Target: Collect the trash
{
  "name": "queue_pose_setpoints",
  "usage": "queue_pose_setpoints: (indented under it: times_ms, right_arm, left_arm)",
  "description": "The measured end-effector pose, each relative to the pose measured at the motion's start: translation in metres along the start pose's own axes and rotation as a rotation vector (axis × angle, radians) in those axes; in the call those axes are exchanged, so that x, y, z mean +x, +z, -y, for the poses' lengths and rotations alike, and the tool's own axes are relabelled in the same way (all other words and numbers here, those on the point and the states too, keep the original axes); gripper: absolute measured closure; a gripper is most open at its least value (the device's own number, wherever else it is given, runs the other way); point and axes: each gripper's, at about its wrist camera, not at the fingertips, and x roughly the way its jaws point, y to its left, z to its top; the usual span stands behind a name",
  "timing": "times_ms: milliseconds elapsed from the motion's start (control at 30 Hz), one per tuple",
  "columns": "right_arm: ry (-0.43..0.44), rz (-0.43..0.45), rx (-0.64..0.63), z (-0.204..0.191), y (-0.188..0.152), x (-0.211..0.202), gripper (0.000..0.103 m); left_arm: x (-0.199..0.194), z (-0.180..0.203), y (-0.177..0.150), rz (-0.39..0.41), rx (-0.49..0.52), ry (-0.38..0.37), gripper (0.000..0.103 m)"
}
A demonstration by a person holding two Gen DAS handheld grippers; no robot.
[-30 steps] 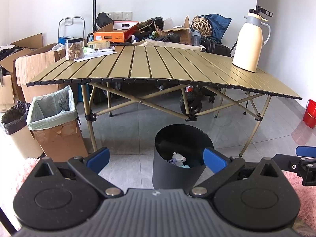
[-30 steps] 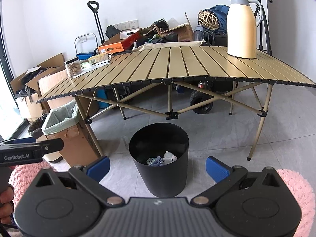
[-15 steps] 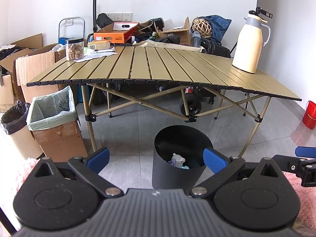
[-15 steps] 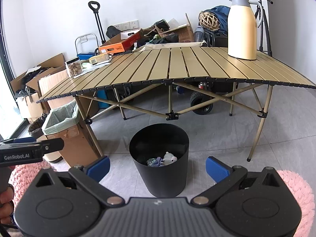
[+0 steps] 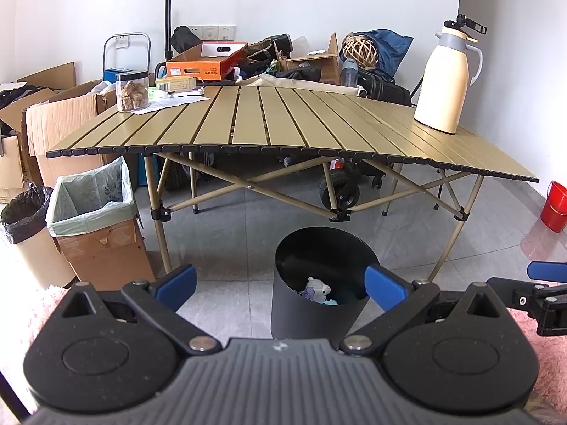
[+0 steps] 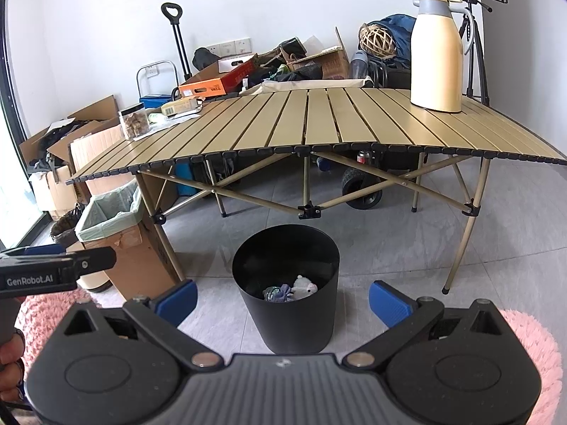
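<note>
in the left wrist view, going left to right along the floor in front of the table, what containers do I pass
black-lined bin → cardboard box with a green liner → black trash can → red bucket

Slatted table (image 5: 283, 124) carries a cream jug (image 5: 447, 81), jar (image 5: 132, 90), perhaps papers (image 5: 177, 96).

Trash bin (image 5: 319, 304) sat on the floor before the folding table (image 5: 283, 127), thermos (image 5: 446, 81) stood on its right end, lined box (image 5: 95, 226) left.

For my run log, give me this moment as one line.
left gripper: open, empty | right gripper: open, empty | bin: on floor before table, trash inside | flask: on table
</note>
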Motion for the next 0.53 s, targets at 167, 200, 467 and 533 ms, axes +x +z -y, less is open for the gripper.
queue_pose_setpoints:
  times_ms: [167,200,467,533]
  right_arm:
    - [0.000,0.000,0.000,-0.0005,-0.0002,0.0000,0.000]
    - [0.000,0.000,-0.001,-0.0007,0.0001,0.0000,0.000]
    - [0.004,-0.006,-0.002,-0.0021,0.0004,0.0015,0.000]
    - [0.007,-0.010,0.000,-0.0015,0.0000,0.0033,0.000]
  left_arm:
    - [-0.0009,0.0013,0.0004,0.004,0.000,-0.003,0.000]
    - [-0.0005,0.0015,0.0005,0.004,0.000,-0.002,0.000]
    - [0.0005,-0.0011,-0.0001,0.004,-0.010,-0.010,0.000]
    - [0.0017,-0.0015,-0.0006,-0.001,-0.013,-0.011,0.000]
